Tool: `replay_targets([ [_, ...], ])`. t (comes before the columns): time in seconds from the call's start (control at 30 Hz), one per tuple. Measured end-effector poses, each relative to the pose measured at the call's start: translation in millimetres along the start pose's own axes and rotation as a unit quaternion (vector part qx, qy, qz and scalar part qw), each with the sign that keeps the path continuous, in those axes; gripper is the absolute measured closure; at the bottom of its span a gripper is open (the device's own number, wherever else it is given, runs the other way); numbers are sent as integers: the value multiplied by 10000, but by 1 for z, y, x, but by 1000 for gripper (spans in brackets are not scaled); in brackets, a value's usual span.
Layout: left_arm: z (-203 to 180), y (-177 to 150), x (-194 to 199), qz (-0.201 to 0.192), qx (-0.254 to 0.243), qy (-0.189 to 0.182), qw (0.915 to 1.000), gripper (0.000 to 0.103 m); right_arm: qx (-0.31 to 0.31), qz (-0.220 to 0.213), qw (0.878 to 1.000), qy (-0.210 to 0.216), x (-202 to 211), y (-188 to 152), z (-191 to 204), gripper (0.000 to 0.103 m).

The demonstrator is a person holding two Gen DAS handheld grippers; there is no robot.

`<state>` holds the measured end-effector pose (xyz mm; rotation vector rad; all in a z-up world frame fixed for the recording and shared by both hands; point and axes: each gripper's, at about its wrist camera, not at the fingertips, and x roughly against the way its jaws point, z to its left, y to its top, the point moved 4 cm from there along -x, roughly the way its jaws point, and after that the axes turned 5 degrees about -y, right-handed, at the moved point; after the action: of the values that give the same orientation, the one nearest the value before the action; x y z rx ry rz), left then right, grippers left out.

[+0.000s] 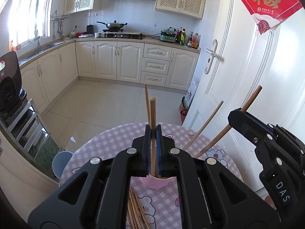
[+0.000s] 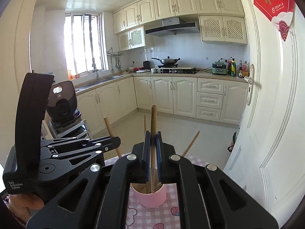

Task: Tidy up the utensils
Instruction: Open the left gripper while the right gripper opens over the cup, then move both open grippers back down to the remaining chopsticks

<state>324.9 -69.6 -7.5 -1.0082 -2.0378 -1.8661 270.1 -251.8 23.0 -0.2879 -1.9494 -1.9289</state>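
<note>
My left gripper (image 1: 153, 131) pinches one wooden chopstick (image 1: 152, 110) upright over the pink cup (image 2: 150, 195) on the checked tablecloth (image 1: 114, 143); my right gripper (image 2: 152, 137) pinches another chopstick (image 2: 153, 118), its lower end inside that cup; loose chopsticks (image 1: 135, 213) lie nearby.
</note>
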Motion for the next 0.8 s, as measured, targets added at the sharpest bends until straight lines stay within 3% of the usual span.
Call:
replay_targets([
  [0.27,8,-11,-1,144,117,63,9998,96,-38,264,9996,-36,-10,-14,1,99],
  [0.33,8,-14,-3,246,113,81,9996,92,-79,325,9994,-29,-12,-17,0,99],
  [0.4,9,-18,-2,300,104,129,9994,73,-122,366,9992,-37,-13,-20,-2,98],
  [0.43,10,-20,0,262,85,192,9994,43,-161,388,9991,-24,-13,-21,-3,98],
  [0.47,10,-20,4,164,54,264,9995,32,-202,423,9989,4,-13,-23,-3,98],
  [0.53,9,-21,10,32,-32,345,9994,32,-277,442,9986,-5,-12,-25,-4,97],
  [0.8,19,-36,25,159,99,366,9992,32,-354,532,9979,50,-5,-29,2,96],
])
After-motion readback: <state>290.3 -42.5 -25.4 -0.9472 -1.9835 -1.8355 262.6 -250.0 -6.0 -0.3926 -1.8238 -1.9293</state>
